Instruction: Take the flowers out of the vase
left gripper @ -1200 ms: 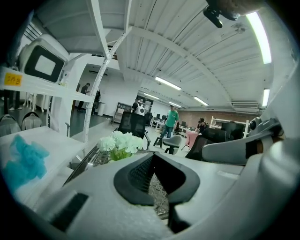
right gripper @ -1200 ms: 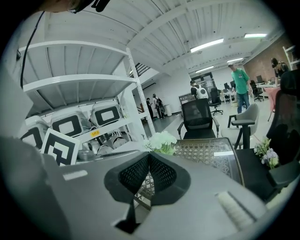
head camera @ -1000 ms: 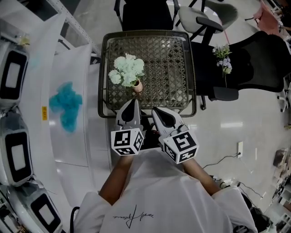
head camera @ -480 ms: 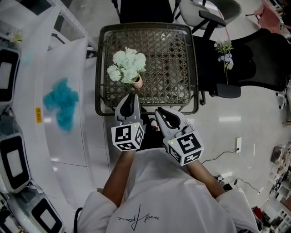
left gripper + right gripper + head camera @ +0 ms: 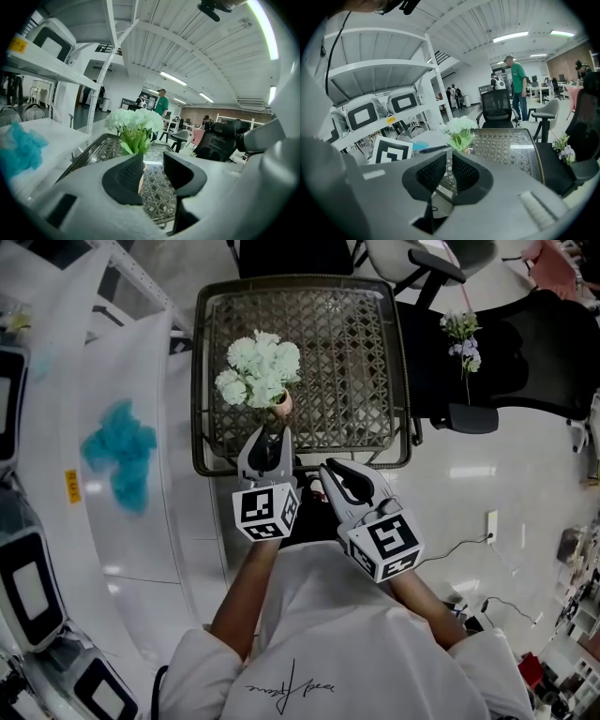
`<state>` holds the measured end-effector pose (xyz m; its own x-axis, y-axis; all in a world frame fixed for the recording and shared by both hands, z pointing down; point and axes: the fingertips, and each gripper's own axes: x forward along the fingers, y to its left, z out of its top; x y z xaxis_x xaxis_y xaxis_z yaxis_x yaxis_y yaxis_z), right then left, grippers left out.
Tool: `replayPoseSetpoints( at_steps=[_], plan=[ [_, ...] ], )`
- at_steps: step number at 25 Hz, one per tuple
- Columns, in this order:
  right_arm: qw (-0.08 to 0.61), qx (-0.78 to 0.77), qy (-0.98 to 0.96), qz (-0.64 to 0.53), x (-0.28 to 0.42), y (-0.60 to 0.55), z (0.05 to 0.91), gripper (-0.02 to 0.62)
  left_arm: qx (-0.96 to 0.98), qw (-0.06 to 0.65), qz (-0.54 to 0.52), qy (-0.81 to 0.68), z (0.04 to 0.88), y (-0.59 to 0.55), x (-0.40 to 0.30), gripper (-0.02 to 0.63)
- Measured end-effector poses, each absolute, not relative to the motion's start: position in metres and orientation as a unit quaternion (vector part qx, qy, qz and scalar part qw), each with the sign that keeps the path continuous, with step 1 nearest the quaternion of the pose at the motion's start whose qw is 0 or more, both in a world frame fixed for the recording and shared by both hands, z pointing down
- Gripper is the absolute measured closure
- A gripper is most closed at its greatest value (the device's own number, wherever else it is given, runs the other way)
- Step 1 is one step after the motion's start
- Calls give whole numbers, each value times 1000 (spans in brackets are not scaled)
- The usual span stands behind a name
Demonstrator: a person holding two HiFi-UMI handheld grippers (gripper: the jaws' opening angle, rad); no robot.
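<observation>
Opening just now, the left gripper (image 5: 152, 159) has its jaws partly apart and grips nothing — the small pink vase (image 5: 281, 410) shows in the gap, just beyond the tips. Beside it the right gripper (image 5: 449, 157) is closed to a hairline slit, empty. White flowers (image 5: 255, 371) are in the vase, which stands upright near the front left edge of the lattice-topped table (image 5: 199, 381). Off to the left a teal cloth (image 5: 117, 451) lies on a white shelf (image 5: 178, 521) — to the right, a second flower sprig (image 5: 461, 334) rests on a black chair (image 5: 534, 362).
</observation>
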<state>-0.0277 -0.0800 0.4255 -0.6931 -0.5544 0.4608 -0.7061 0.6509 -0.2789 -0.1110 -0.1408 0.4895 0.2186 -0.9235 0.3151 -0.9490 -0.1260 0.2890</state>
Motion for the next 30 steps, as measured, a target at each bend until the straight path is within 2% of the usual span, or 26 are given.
replayPoseSetpoints(
  at_steps=[16, 30],
  plan=[
    [173, 362, -886, 234, -29, -83, 430, 548, 749, 228, 40, -620, 525, -161, -119, 436],
    [195, 350, -883, 243, -31, -77, 444, 554, 749, 242, 51, -615, 545, -179, -125, 370]
  ],
)
